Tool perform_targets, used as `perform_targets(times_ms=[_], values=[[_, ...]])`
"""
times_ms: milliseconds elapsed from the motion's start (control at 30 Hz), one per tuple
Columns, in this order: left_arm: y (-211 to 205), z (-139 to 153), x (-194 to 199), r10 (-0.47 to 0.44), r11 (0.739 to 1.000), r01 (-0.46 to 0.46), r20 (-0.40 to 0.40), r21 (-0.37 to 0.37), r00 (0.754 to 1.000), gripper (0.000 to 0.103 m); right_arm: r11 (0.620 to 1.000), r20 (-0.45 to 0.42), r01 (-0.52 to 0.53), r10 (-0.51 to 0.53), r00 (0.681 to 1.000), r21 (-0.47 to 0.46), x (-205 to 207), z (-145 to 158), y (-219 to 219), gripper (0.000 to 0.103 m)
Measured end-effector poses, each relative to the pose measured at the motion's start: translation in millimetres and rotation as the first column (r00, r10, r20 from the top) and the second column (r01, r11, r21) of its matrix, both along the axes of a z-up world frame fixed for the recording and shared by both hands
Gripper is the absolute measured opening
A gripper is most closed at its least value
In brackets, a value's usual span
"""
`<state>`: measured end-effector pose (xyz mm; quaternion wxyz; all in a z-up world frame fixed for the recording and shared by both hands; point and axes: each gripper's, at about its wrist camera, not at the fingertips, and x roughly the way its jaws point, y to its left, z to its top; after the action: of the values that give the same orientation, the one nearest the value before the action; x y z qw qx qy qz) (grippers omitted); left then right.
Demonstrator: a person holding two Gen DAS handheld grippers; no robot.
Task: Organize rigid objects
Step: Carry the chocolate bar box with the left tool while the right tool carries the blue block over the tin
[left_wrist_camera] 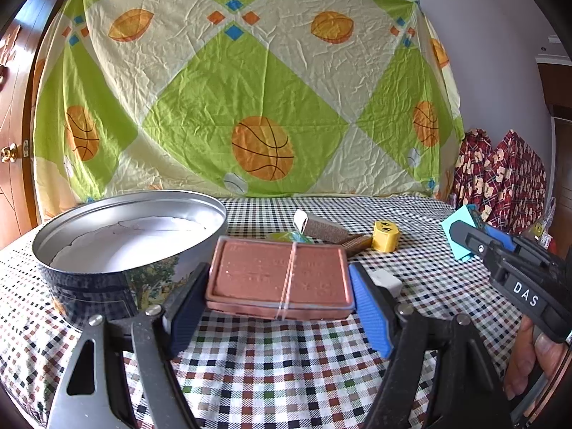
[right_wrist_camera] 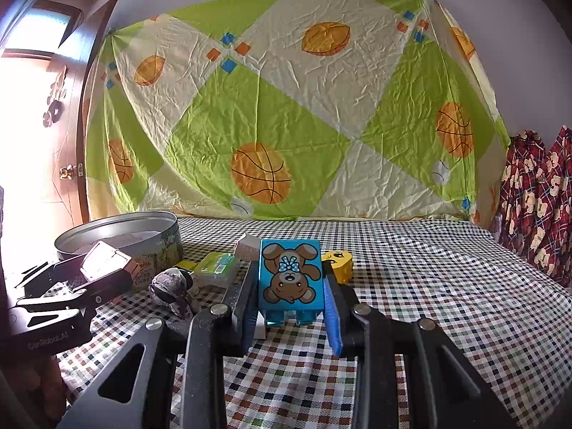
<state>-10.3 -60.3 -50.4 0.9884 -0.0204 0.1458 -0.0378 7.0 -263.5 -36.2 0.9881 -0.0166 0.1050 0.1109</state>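
Observation:
My left gripper (left_wrist_camera: 280, 300) is shut on a flat reddish-brown box (left_wrist_camera: 279, 275) bound with a rubber band, held just above the checked tablecloth and right of the round metal tin (left_wrist_camera: 107, 246). My right gripper (right_wrist_camera: 291, 312) is shut on a blue toy block (right_wrist_camera: 290, 279) printed with an upside-down brown bear. In the left wrist view that block (left_wrist_camera: 459, 228) and the right gripper (left_wrist_camera: 464, 237) show at the right edge. In the right wrist view the box (right_wrist_camera: 107, 261) sits in the left gripper (right_wrist_camera: 96, 279) in front of the tin (right_wrist_camera: 143, 232).
On the cloth lie a yellow emoji block (left_wrist_camera: 385, 236), a grey speckled block (left_wrist_camera: 321, 227), a small brown brush (left_wrist_camera: 357, 243), a white item (left_wrist_camera: 386, 280), a green packet (right_wrist_camera: 218, 268) and a dark mottled lump (right_wrist_camera: 171, 291). Red patterned fabric (left_wrist_camera: 500, 182) hangs at the right.

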Motion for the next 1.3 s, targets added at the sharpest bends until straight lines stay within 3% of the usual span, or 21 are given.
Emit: perform_targets(times_ms=[300, 1300], values=[[10.3, 0.3, -3.1, 0.026, 1.0, -0.026, 0.01, 0.006, 1.0, 0.077, 0.999, 0.025, 0.039, -0.039, 0.999, 0.001, -2.4, 2.1, 5.6, 0.034], [82.2, -0.2, -5.8, 0.18, 0.984, -0.18, 0.008, -0.017, 0.984, 0.077, 0.988, -0.017, -0.131, 0.13, 0.991, -0.077, -0.8, -1.0, 91.1, 0.034]])
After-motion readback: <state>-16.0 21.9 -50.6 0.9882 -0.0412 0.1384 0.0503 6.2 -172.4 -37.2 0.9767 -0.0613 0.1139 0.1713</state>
